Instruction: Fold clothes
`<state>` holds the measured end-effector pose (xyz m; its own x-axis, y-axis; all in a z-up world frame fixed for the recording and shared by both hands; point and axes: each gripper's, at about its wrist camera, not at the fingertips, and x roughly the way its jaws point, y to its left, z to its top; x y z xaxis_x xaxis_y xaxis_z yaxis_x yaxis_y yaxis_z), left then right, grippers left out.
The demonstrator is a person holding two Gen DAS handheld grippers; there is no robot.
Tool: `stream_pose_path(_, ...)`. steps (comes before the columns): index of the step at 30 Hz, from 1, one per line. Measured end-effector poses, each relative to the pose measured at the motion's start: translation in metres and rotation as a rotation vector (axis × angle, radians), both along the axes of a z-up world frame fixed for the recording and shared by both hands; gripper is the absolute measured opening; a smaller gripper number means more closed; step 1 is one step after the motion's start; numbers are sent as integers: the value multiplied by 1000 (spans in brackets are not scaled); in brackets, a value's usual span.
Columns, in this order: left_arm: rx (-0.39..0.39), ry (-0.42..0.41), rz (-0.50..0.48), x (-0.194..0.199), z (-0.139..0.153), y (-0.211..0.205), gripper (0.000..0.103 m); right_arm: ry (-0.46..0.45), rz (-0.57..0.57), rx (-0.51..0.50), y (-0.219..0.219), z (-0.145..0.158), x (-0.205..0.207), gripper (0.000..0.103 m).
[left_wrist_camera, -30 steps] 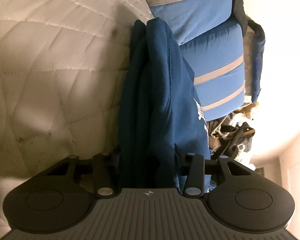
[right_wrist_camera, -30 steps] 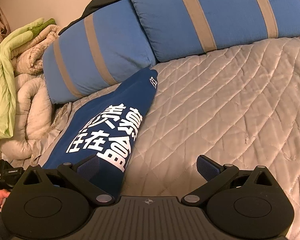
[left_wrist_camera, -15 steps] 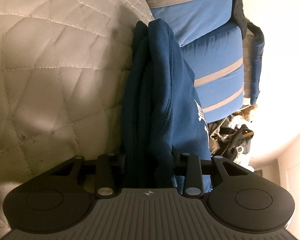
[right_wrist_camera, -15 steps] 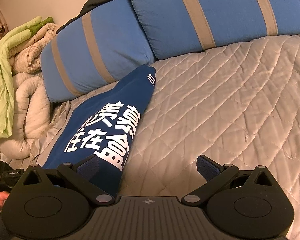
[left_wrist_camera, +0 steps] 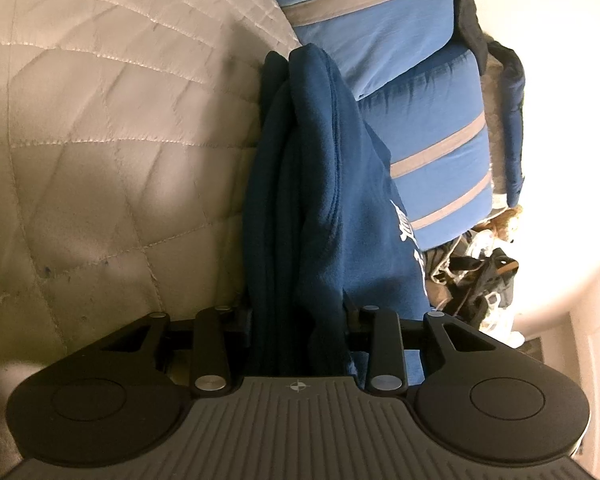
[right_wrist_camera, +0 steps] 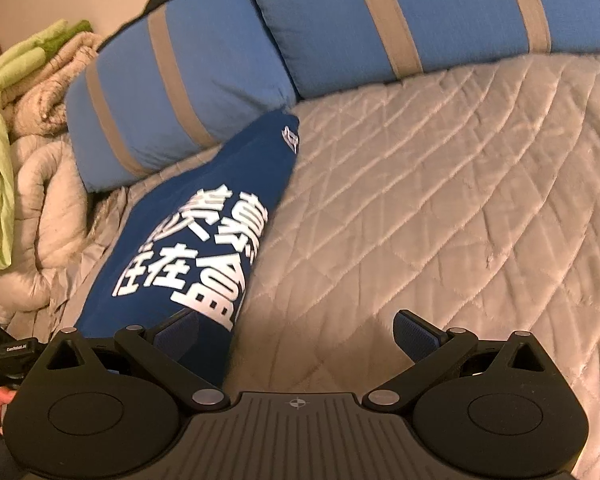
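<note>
The left gripper (left_wrist_camera: 298, 316) clamps the navy shirt's (right_wrist_camera: 204, 240) stacked layers, likely keeping the fold together near the bed's (right_wrist_camera: 440, 200) pillow end; the right gripper (right_wrist_camera: 296, 338) hovers spread wide, empty.

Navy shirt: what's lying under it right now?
The navy shirt lies on the grey quilt, its far end against a blue striped pillow. Anything beneath the folds is hidden.

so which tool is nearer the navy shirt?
Left. The left tool is shut on the navy shirt; the right tool is open, with the shirt's edge by one finger, not gripped.
</note>
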<state>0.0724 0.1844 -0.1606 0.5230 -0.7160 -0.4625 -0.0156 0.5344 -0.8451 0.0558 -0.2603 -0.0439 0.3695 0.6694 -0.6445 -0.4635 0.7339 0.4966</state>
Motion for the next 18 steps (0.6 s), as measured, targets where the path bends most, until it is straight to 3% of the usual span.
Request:
stream_pose_path(5,36,-11,11,-2,3,-4,35,56,41,0,7,7,16,103)
stream_pose_path(11,46,-7,10,-2,4,-4,35,58,54,50,26,26,51,103)
stream_pose_path(18,63,-13,16,-4,5,-7,35,130,19,91,60,2,102,103)
